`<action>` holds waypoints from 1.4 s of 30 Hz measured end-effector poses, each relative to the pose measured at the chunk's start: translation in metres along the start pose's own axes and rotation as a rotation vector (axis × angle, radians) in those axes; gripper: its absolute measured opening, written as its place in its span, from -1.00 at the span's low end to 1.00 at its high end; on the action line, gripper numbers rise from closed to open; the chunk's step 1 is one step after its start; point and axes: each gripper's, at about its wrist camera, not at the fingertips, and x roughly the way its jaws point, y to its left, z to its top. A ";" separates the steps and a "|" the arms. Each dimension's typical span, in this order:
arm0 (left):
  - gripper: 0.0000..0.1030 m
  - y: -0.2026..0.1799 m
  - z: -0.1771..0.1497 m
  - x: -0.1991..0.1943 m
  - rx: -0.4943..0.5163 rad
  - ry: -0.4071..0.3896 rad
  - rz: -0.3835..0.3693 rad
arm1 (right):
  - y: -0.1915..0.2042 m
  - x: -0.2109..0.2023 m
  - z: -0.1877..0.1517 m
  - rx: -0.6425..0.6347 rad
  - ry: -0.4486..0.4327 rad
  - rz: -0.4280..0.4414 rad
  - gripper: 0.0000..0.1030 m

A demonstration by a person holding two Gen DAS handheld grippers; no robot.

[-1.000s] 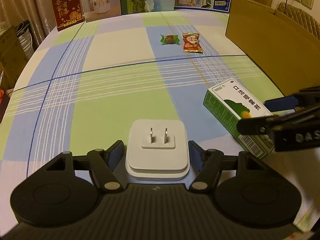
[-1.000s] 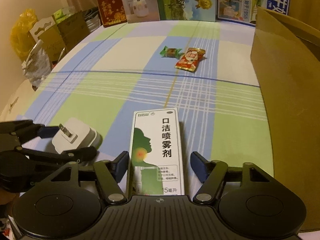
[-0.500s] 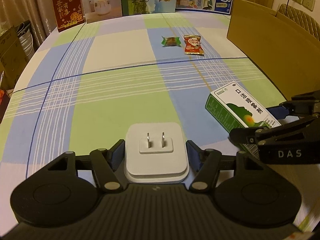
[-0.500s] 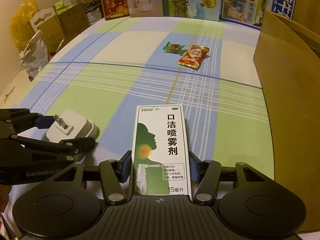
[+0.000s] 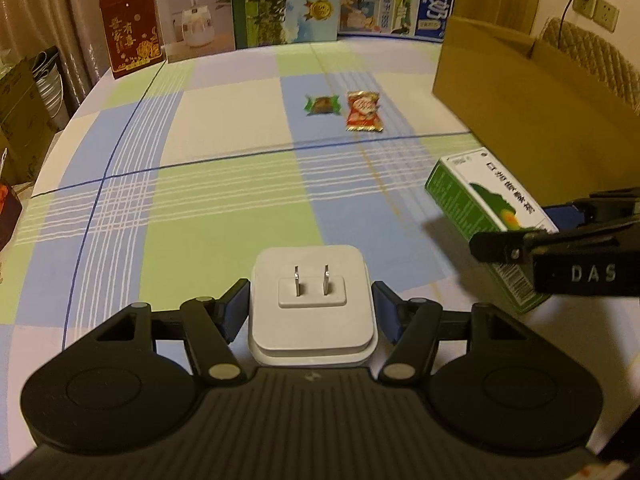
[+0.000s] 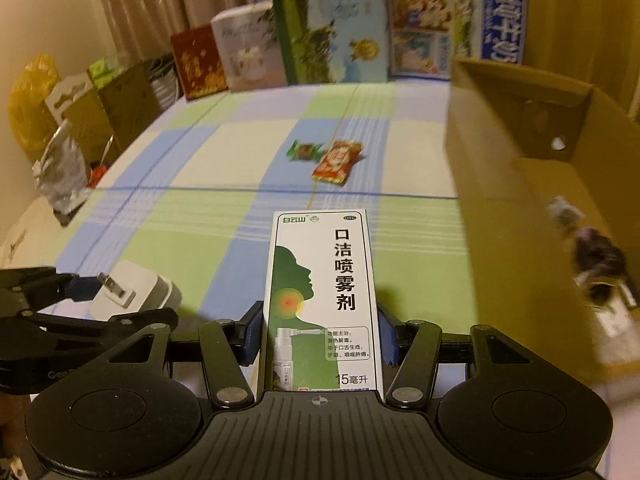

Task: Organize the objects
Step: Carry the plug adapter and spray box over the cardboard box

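Note:
My left gripper (image 5: pixel 311 312) is shut on a white plug adapter (image 5: pixel 312 304), prongs up, held low over the checked tablecloth. It also shows in the right wrist view (image 6: pixel 132 292). My right gripper (image 6: pixel 320 340) is shut on a green-and-white spray box (image 6: pixel 322 300) and holds it lifted above the table. The box also shows in the left wrist view (image 5: pixel 486 216), to the right. Two wrapped snacks, a green one (image 5: pixel 322 105) and a red one (image 5: pixel 363 112), lie farther back on the cloth.
An open cardboard box (image 6: pixel 520 184) stands at the right with small items inside (image 6: pixel 596 268). Several upright cartons (image 5: pixel 288 4) line the table's far edge. Bags and boxes (image 6: pixel 60 128) sit off the table's left side.
My right gripper has closed on the spray box and lifted it, moving toward the cardboard box. My left gripper has stayed shut on the adapter and risen slightly.

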 end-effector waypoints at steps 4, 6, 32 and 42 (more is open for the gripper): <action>0.17 -0.010 -0.001 -0.026 -0.021 -0.028 -0.005 | -0.003 -0.030 -0.007 0.006 -0.010 -0.005 0.03; 0.17 -0.013 -0.002 -0.040 -0.038 -0.042 -0.002 | -0.006 -0.049 -0.012 0.021 -0.023 -0.006 0.03; 0.17 -0.174 -0.006 -0.145 0.029 -0.113 -0.140 | -0.120 -0.228 -0.062 0.178 -0.150 -0.219 0.03; 0.17 -0.228 0.011 -0.143 0.096 -0.119 -0.196 | -0.151 -0.246 -0.058 0.190 -0.170 -0.248 0.03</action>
